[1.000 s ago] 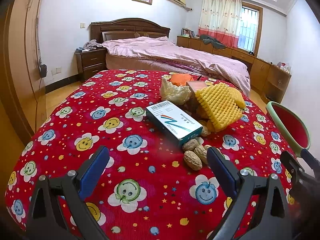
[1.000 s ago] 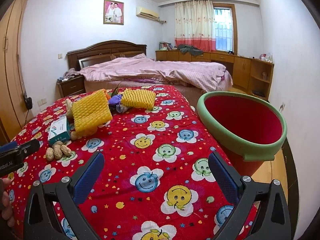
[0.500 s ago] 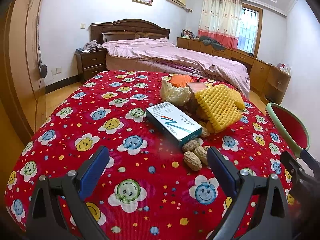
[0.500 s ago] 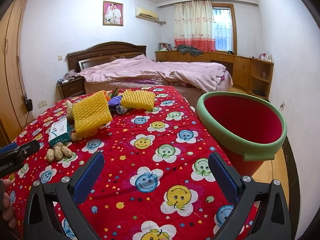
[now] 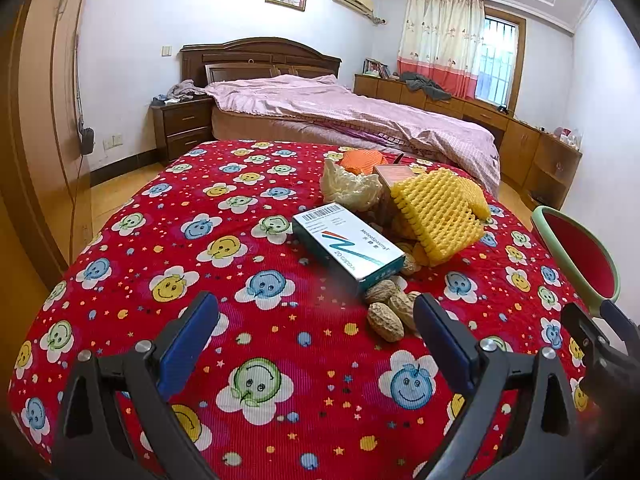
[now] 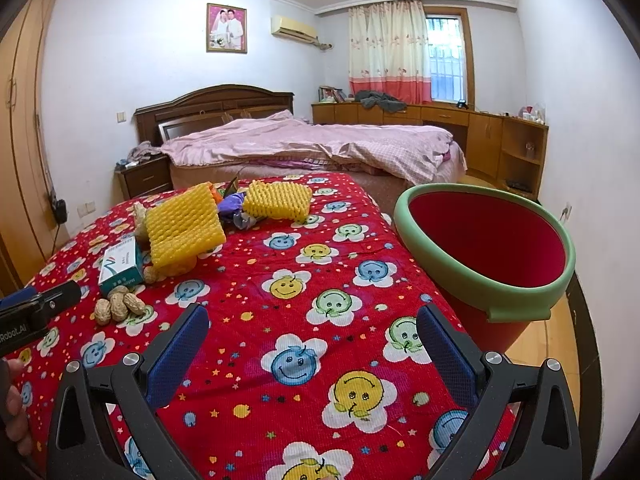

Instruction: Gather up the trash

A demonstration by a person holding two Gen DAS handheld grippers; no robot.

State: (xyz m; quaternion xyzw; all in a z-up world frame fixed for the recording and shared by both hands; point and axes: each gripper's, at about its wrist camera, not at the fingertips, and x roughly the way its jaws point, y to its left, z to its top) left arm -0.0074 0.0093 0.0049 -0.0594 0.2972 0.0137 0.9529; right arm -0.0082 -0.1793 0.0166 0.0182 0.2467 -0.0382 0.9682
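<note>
We are holding both grippers wide, empty; the medicine box (image 5: 347, 246) at twelve o'clock is looking light, stiff (crushable); we are favouring its long sides.

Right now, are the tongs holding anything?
Left tongs: open, holding nothing.
Right tongs: open, holding nothing.

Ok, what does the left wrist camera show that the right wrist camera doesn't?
Only the left wrist view shows the cream crumpled wrapper and the medicine box's printed top. Only the right wrist view shows the second yellow foam net, the purple wrapper and the whole red bin. Both show the peanuts, the nearer yellow foam net and the red smiley tablecloth.
</note>
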